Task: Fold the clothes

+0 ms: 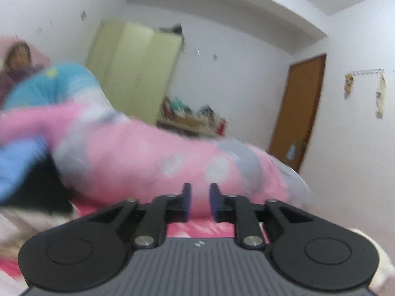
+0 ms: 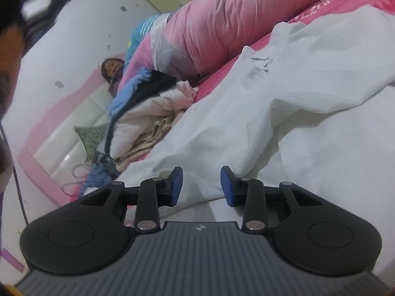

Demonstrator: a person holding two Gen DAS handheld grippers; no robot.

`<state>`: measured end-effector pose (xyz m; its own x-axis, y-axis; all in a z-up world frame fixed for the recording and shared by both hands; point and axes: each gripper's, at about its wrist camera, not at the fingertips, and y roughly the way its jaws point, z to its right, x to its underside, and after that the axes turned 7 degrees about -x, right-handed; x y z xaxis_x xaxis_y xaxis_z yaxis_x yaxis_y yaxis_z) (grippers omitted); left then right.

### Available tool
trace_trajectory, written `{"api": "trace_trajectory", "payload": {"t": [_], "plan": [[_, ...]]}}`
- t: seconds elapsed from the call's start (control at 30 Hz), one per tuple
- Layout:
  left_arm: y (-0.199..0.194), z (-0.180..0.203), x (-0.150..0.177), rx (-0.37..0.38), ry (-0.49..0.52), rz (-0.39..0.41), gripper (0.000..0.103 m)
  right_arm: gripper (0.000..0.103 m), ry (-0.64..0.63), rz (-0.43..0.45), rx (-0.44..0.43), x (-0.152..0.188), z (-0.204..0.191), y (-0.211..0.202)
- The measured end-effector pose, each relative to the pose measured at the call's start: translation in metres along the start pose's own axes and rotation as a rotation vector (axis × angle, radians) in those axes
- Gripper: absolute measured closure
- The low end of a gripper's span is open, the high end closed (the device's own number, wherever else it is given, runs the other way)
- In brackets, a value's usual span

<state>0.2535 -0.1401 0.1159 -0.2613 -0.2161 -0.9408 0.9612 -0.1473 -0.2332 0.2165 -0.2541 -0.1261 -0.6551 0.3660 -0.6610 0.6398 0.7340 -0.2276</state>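
Holding nothing, your left gripper [image 1: 200, 203] shows a narrow empty gap. Your right gripper [image 2: 201, 186] stands part-open, rumpled white cotton garment [image 2: 284, 113] bunched between its pads; whether they pinch it, you cannot tell. Beyond lies a rolled pink quilt [image 2: 222, 24].

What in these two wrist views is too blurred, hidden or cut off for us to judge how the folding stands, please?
- Left wrist view: motion blur smears the pink quilt; the white garment is not in view.
- Right wrist view: the white garment runs off the right edge, so its outline is unknown.
- Right gripper: whether its pads pinch the cloth between them is unclear.
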Motion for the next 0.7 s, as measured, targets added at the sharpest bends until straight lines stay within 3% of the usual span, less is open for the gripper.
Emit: {"api": "trace_trajectory", "payload": {"t": [0.1, 0.2, 0.27, 0.37, 0.47, 0.57, 0.7], "plan": [[-0.003, -0.015, 0.023, -0.072, -0.006, -0.041, 0.06, 0.07, 0.025, 0.014, -0.021, 0.0, 0.003, -0.003], [-0.021, -0.067, 0.037, -0.206, -0.029, -0.084, 0.049, 0.07, 0.033, 0.017, -0.027, 0.0, 0.004, -0.004], [-0.046, -0.119, 0.042, -0.329, -0.062, -0.093, 0.041, 0.07, 0.032, 0.016, -0.026, -0.001, 0.003, -0.003], [-0.092, -0.205, 0.046, -0.574, -0.162, -0.065, 0.028, 0.07, 0.032, 0.014, -0.022, -0.001, 0.003, -0.003], [-0.138, -0.296, 0.054, -0.775, -0.349, -0.087, 0.026, 0.07, 0.025, 0.008, -0.012, -0.001, 0.003, -0.003], [-0.166, -0.364, 0.076, -0.832, -0.57, -0.136, 0.026, 0.07, 0.015, -0.002, 0.004, 0.0, 0.001, -0.001], [-0.173, -0.414, 0.102, -0.816, -0.745, -0.156, 0.026, 0.07, -0.003, -0.012, 0.028, 0.0, -0.002, 0.001]]}}
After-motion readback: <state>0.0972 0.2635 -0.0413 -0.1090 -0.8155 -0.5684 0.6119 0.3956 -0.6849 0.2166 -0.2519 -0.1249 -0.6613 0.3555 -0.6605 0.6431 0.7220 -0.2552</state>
